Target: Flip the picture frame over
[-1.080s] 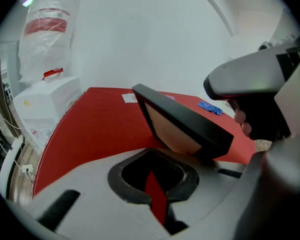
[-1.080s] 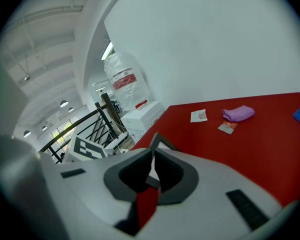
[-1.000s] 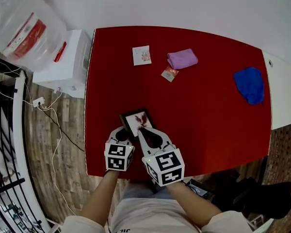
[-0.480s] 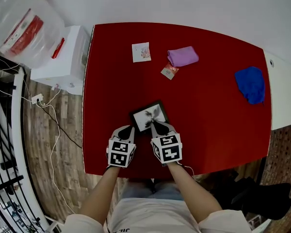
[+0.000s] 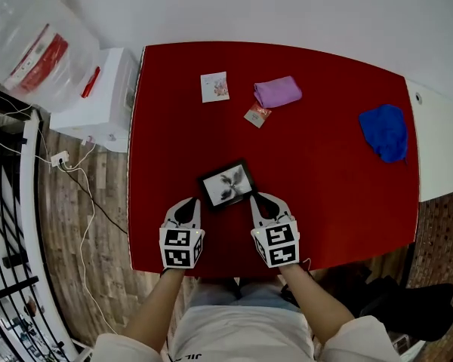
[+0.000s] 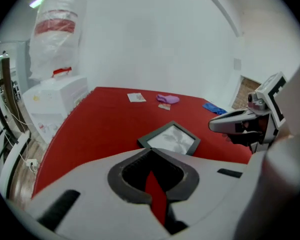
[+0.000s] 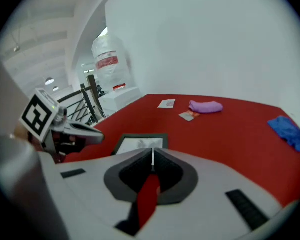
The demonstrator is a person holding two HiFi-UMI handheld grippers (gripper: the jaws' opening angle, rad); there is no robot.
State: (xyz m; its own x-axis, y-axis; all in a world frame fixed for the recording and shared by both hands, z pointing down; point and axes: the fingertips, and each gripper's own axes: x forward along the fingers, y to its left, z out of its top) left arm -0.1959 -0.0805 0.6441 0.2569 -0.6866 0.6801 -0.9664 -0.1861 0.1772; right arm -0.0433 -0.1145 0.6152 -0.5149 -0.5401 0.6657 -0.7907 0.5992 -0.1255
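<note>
Nearest to us, two bare forearms reach out over the near edge of the red table (image 5: 325,172), each hand holding a gripper with its marker cube on top. We see the left gripper (image 5: 190,200) low over the red surface near the front edge. Its jaws are closed tip to tip and nothing is between them; only red table shows through the gap behind the pads. The right gripper (image 5: 258,197) sits level with it, a little to the right. Its jaws are drawn together but for a hairline slit, and they too are empty. Between the two grippers and just ahead of them lies the picture frame (image 5: 226,185), flat on the table with its dark border and pale printed picture facing up, turned at a slant to the table edge. Neither gripper holds it. The right one's tips are close beside its near right corner, and the left one's tips stand a little off its near left corner. Farther back, well apart from the frame, we find a small packet (image 5: 257,115), a white card (image 5: 214,86) and a folded purple cloth (image 5: 278,91). A crumpled blue cloth (image 5: 385,131) lies toward the far right edge. Beyond the table's left side stands a white box (image 5: 98,100) with a clear plastic bag (image 5: 30,47) behind it.
</note>
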